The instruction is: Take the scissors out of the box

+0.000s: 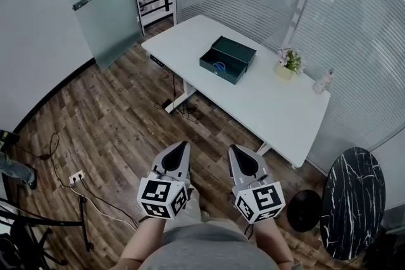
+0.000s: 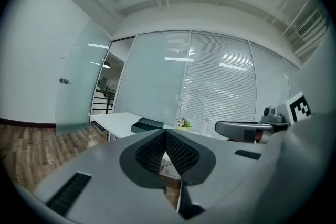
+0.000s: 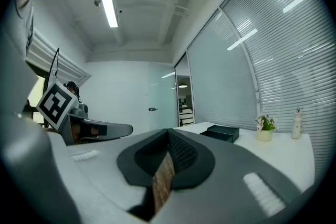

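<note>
Big room with a wood plank floor (image 1: 114, 117) and frosted glass and blinds all around. A long white bench (image 1: 278, 110) stands out in the middle of it, and there's a round black marble-looking table (image 1: 351, 199) off to the right, near the person's right side.

The dark green box (image 1: 235, 49) sits on the far half of the bench with its lid tipped open. Both grippers are well apart from it, held low in front of the person's body over the floor and pointing roughly toward the bench.

The left gripper (image 1: 183, 145) has its fingers (image 2: 149, 152) pinched together at the tips with nothing between them. The right gripper (image 1: 233, 148) is the same deal, fingers (image 3: 181, 155) closed up tight and empty. Each one has its marker cube sitting at the back end, nearest the person.

Smaller stuff: a little potted plant (image 1: 290, 62) sits on the bench just right of the box, and a small white bottle (image 1: 323, 81) stands further along toward the blinds.

The scissors (image 1: 219, 66) are down inside the open box. From the head view only a bit of blue shows against the dark inside, too small to make out more.
</note>
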### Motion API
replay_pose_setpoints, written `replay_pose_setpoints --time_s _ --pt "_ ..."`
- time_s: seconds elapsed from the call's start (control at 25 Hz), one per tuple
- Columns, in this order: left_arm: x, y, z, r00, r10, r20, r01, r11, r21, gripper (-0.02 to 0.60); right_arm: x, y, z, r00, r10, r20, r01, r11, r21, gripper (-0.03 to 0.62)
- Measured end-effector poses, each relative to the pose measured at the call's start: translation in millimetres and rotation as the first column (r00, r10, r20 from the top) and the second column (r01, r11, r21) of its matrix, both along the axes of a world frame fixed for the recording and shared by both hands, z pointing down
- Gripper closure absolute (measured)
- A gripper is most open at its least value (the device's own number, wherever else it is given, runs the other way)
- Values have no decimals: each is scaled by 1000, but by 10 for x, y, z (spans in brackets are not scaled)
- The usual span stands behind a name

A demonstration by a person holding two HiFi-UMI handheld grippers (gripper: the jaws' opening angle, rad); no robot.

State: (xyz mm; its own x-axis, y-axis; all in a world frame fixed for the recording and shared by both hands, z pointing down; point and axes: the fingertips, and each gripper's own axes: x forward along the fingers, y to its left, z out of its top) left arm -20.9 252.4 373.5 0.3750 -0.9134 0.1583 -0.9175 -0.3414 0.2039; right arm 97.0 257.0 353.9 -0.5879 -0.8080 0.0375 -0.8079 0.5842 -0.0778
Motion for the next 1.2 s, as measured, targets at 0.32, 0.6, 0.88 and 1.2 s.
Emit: replay_pose_setpoints --time_s 0.32,0.6,0.88,1.2 --pt "94 -412 6 1000 12 2 -12 1000 2 577 28 -374 -31 1000 -13 4 13 1000 23 585" --pt "21 -1118 53 1000 30 -3 -30 1000 2 577 -182 -1037 84 999 -34 -41 34 999 20 585" --pt "-167 -2014 76 999 44 -19 -44 999 -4 577 -356 -1934 62 999 -18 -34 19 999 34 585" --pt "-411 -3123 60 997 73 -15 -73 997 -19 577 -542 -3025 -34 1000 17 -26 -16 999 36 585"
